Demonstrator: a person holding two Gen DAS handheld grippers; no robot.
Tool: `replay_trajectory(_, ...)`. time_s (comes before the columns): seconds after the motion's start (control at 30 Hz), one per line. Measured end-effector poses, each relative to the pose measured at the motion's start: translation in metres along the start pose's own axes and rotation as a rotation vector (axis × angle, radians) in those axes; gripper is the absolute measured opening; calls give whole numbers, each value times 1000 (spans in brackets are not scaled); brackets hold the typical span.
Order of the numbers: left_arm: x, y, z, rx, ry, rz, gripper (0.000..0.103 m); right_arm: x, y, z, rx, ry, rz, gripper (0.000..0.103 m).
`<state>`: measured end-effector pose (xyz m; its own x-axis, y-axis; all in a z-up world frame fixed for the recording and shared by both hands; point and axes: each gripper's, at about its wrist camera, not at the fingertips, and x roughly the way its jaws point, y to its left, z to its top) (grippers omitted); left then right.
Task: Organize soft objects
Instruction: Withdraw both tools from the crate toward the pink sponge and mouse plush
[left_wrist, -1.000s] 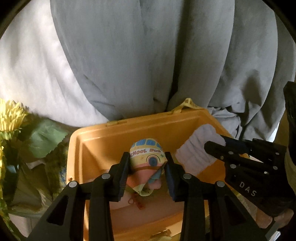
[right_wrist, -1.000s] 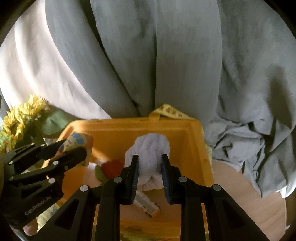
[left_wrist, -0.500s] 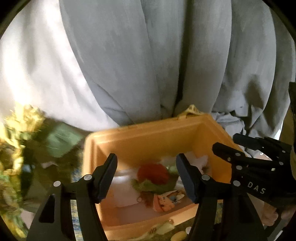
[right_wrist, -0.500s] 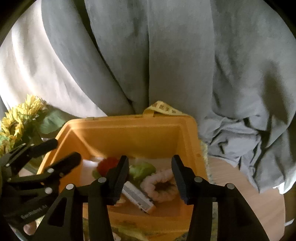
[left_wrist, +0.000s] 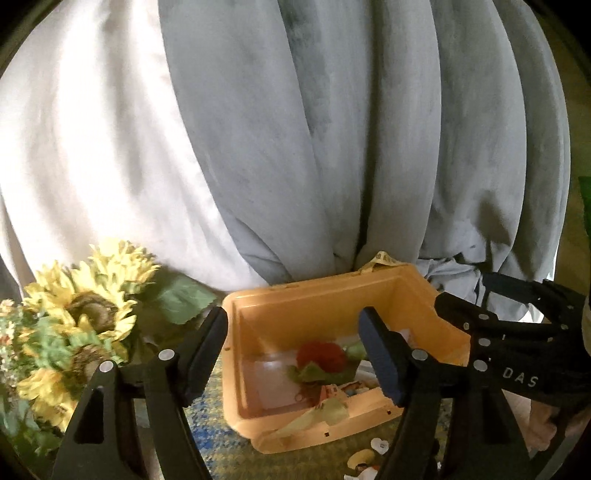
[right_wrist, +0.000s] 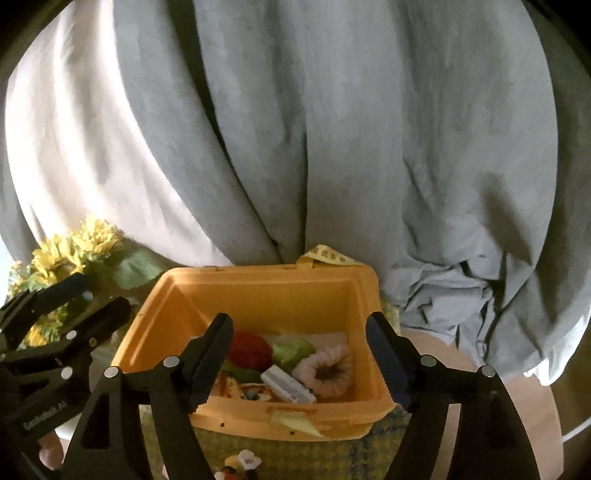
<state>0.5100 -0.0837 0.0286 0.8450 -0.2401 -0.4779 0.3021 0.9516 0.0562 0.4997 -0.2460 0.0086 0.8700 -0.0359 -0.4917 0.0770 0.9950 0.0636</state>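
Observation:
An orange plastic bin (left_wrist: 317, 299) (right_wrist: 266, 284) holds the soft things: a red plush piece (right_wrist: 248, 349) (left_wrist: 320, 356), a green one (right_wrist: 293, 350), a pink fuzzy ring (right_wrist: 327, 367), a small white block (right_wrist: 288, 384) and a printed cloth toy (right_wrist: 240, 391) (left_wrist: 351, 389). My left gripper (left_wrist: 295, 354) hangs above the bin's front, jaws still opening with nothing between them. My right gripper (right_wrist: 299, 362) also hovers over the bin, jaws opening wide and empty. Each gripper shows at the edge of the other's view.
Yellow artificial sunflowers (left_wrist: 85, 310) (right_wrist: 70, 251) stand left of the bin. Grey and white curtains (left_wrist: 314, 147) hang behind it. Small bits (right_wrist: 243, 461) lie on a patterned mat (left_wrist: 218, 439) in front. A wooden surface (right_wrist: 517, 406) shows at the right.
Both grippers let go: the printed toy left the left jaws and the white fluffy piece left the right jaws, both now in the bin. Both grippers opened, rose and pulled back.

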Motion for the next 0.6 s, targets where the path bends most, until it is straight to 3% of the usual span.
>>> replay_trajectory(0.33, -43, 5, -21, -7, -43, 66, 85, -37, 16, -15, -29, -41, 19, 83)
replay_trajectory(0.6, -67, 8, -38, -19, -57, 104, 86, -57, 24, -31, -25, -44, 38, 83)
